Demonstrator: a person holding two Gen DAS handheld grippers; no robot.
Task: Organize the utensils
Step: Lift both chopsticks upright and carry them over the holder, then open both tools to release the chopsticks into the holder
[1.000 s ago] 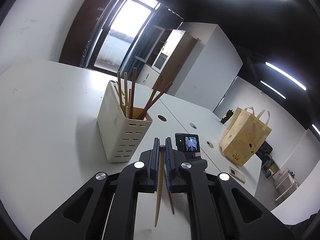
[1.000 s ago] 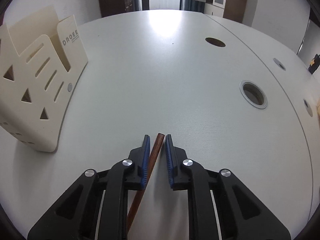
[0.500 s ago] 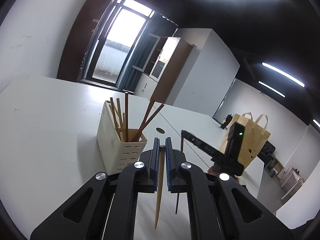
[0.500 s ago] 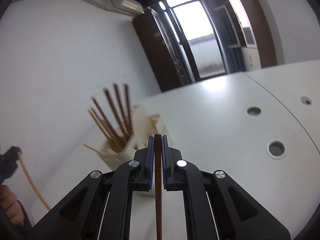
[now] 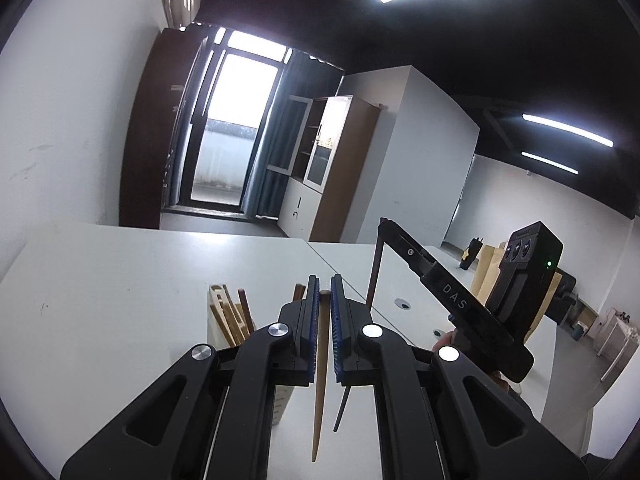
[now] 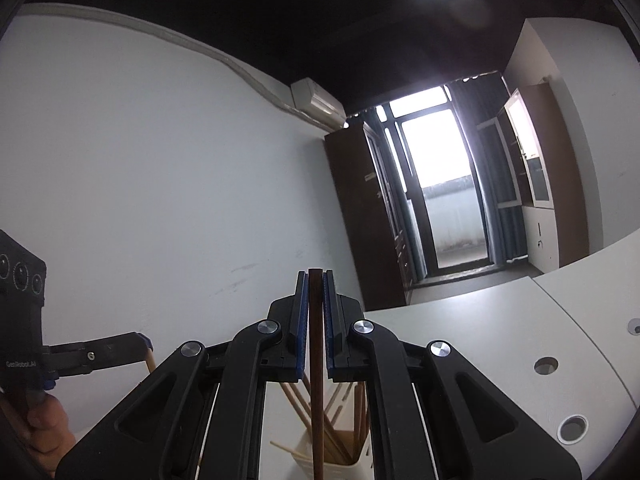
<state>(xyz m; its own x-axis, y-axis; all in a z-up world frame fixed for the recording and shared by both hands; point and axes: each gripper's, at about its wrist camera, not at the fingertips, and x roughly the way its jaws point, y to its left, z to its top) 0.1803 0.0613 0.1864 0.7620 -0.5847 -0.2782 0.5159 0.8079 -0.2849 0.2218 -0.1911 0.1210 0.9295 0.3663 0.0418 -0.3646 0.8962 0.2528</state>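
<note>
The right claw is clenched on a dark chopstick, which is held upright with its lower end hanging above the mouth of the cream utensil holder. The holder stands on the white bench and is already crowded with chopsticks leaning at several angles. The left claw is likewise clenched, on a pale chopstick, and is held just beside and above the same holder (only one corner of it shows past the claw's fingers).

For the step in hand, judged to be the drop into the holder, the dark chopstick is best kept vertical and lowered until its tip is well inside the rim before the grip is released; a release from height would likely let it bounce off the leaning sticks or tip out. A gap between those sticks should be aimed for. The two claws are near each other, so one insertion at a time is advisable, the pale chopstick being held clear meanwhile.
</note>
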